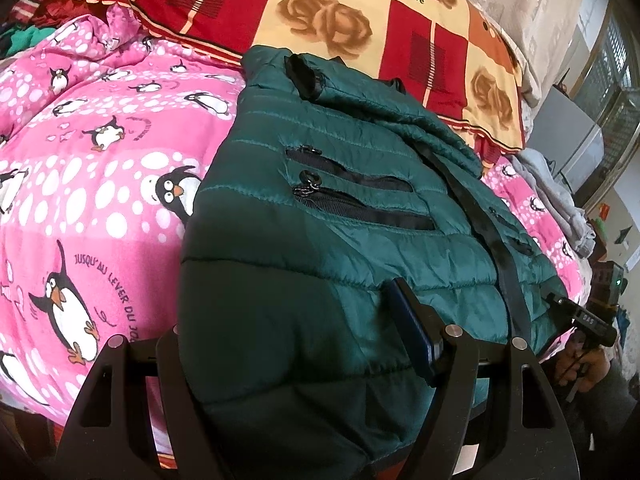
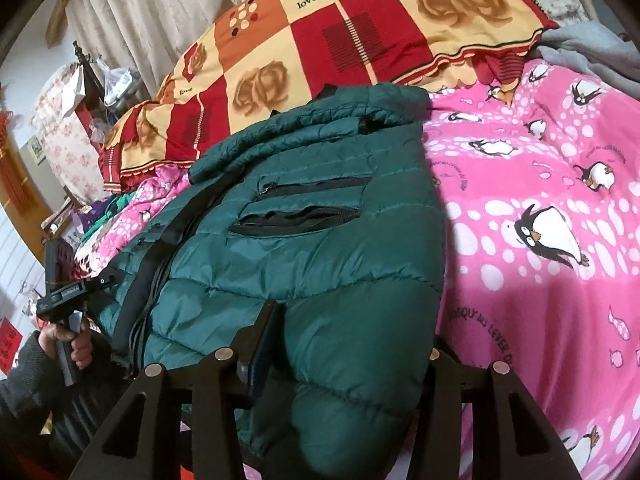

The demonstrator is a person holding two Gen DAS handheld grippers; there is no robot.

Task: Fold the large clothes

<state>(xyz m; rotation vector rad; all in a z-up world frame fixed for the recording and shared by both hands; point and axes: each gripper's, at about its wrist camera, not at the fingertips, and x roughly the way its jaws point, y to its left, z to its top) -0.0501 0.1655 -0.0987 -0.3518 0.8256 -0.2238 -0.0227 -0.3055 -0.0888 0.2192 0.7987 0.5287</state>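
Note:
A dark green quilted jacket (image 1: 340,216) with black zip pockets lies on a pink penguin-print quilt (image 1: 92,168). It also shows in the right wrist view (image 2: 320,240). My left gripper (image 1: 296,344) stands at the jacket's near hem, with the padded hem bulging between its two fingers; the right finger (image 1: 412,328) lies on top of the fabric. My right gripper (image 2: 348,344) likewise straddles the near hem, its left finger (image 2: 264,336) pressed on the fabric. Each gripper shows in the other's view at the jacket's edge, hand-held.
A red, orange and cream patchwork quilt (image 1: 328,12) with roses lies behind the jacket. A grey garment (image 1: 560,192) lies at the bed's right edge. Furniture and clutter stand beyond the bed on both sides.

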